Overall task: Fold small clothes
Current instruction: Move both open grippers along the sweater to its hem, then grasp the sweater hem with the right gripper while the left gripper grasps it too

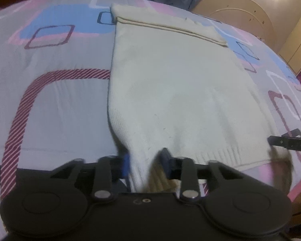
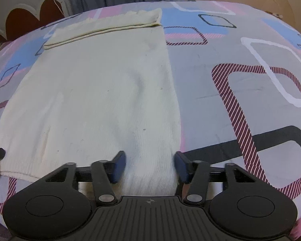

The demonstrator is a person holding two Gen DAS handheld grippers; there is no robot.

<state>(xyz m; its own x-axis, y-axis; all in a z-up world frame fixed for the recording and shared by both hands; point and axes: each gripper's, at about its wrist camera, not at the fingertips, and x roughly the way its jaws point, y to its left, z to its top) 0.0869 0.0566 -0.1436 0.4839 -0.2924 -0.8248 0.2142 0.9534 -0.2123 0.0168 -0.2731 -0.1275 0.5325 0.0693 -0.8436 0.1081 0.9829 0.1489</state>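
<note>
the left hand-held gripper (image 1: 144,161) is clenching the near left corner of the cream knitted garment (image 1: 170,92), its blue pads pinching a bunched, lifted tuck of the hem. the right hand-held gripper (image 2: 149,165) is straddling the near right corner, with the knit lying between its pads; the jaws are standing apart there, and it is not clear that they are pressing on the cloth yet. both hands are sitting at the hem end, one at each corner, about equally near. from there the garment is running straight ahead of both, its long axis lying along the way they are pointing, flat on the patterned bed sheet (image 2: 240,92). at the far end a band is already lying doubled back over the body. judging by this, the coming move is hanging on carrying the near hem forward along that axis to the far fold.
</note>
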